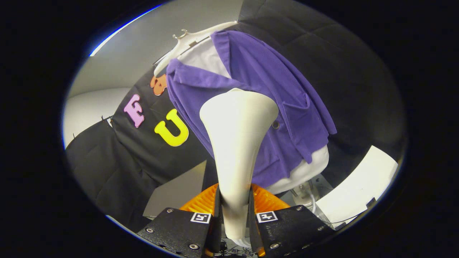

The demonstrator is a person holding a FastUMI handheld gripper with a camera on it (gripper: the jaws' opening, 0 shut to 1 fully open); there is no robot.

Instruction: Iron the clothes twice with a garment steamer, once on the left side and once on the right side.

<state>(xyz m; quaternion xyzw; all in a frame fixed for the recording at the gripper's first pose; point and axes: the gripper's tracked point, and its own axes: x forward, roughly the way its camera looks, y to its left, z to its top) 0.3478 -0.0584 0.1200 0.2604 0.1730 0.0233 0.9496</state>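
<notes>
A purple corduroy jacket (pixel 265 107) hangs on a white hanger (pixel 190 39) over a white torso form (pixel 308 168), beyond my fingers. My gripper (pixel 235 215) is shut on the handle of a white garment steamer (pixel 236 139), both fingers pressing its narrow lower part. The steamer widens upward, and its head stands in front of the middle of the jacket, near a dark button (pixel 275 124). I cannot tell whether the head touches the cloth. The whole view is tilted.
The booth's black cloth wall (pixel 118 157) surrounds the jacket. A metal stand (pixel 304 195) holds up the torso form. A white surface (pixel 358 182) lies to the right of the stand.
</notes>
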